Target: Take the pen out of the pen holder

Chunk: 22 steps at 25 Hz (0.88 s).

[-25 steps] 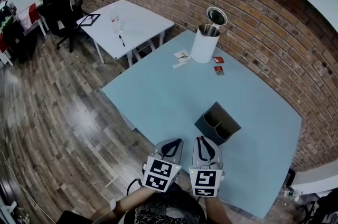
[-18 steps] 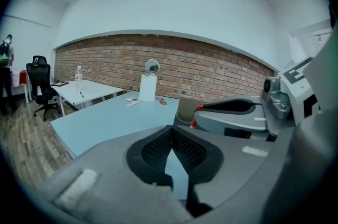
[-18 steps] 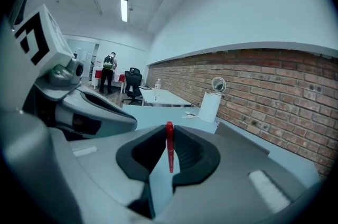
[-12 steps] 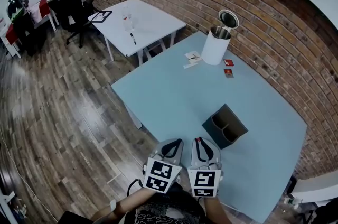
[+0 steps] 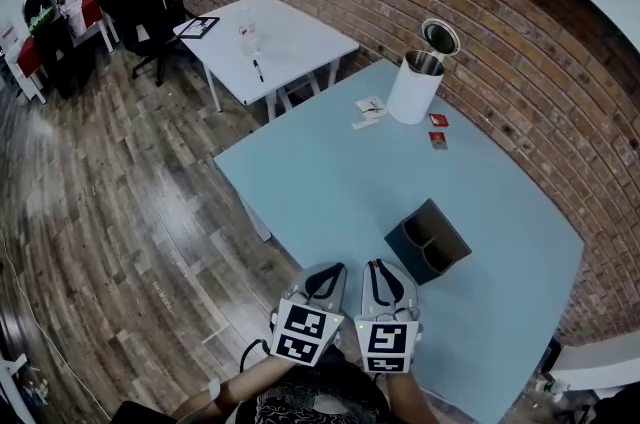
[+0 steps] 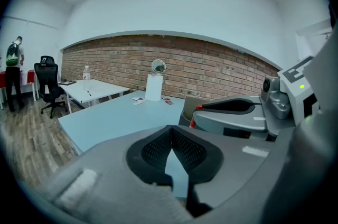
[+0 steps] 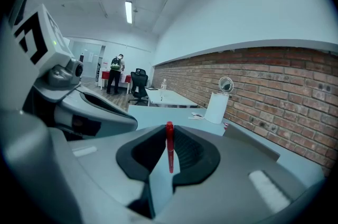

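Note:
The dark grey pen holder (image 5: 428, 240), with two compartments, stands on the light blue table (image 5: 330, 182) just beyond my grippers, and no pen shows inside it. My right gripper (image 5: 383, 274) is held low at the table's near edge, shut on a red pen (image 7: 169, 150) that stands upright between its pads. The pen's red tip (image 5: 379, 262) also pokes up in the head view. My left gripper (image 5: 324, 278) sits close beside the right one, its pads (image 6: 158, 146) shut together with nothing between them. The holder (image 6: 186, 108) shows partly behind the right gripper.
A white cylindrical bin (image 5: 415, 87) with a round mirror stands at the table's far edge by the brick wall. Papers (image 5: 368, 109) and small red packets (image 5: 438, 130) lie near it. A white table (image 5: 270, 37), office chairs and a person (image 5: 42, 4) are farther left.
The head view has swung a little, so the table and the holder sit slightly farther right. Both grippers keep their places and their grip.

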Each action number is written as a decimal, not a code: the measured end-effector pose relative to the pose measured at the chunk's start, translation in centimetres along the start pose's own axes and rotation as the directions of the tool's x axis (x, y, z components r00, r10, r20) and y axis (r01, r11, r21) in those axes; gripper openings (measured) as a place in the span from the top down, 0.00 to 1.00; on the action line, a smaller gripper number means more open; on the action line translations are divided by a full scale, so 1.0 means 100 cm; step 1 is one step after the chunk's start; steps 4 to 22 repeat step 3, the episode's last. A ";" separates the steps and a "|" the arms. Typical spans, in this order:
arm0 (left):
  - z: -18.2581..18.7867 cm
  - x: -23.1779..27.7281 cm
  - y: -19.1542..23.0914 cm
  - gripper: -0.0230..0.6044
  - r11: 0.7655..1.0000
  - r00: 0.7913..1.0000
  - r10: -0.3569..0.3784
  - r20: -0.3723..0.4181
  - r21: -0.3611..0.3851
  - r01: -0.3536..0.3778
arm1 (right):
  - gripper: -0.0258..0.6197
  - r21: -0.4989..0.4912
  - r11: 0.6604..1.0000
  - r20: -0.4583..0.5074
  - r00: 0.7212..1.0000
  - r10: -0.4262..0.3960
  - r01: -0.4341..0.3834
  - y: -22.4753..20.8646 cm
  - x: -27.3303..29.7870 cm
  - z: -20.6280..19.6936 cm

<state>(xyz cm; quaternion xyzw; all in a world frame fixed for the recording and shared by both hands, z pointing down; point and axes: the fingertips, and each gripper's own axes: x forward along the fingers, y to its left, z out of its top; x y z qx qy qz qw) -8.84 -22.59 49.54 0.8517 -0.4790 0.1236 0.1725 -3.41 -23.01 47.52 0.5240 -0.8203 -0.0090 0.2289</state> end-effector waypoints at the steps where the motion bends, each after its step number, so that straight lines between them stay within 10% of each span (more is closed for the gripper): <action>1: 0.000 0.001 0.000 0.96 1.000 1.000 0.001 -0.001 0.000 -0.001 | 0.88 0.000 1.000 0.000 1.000 0.001 -0.001 -0.001 0.001 0.000; 22: 0.000 0.004 -0.001 0.96 1.000 1.000 0.002 -0.003 -0.001 -0.002 | 0.88 0.000 1.000 -0.001 1.000 0.003 -0.003 -0.003 0.002 -0.001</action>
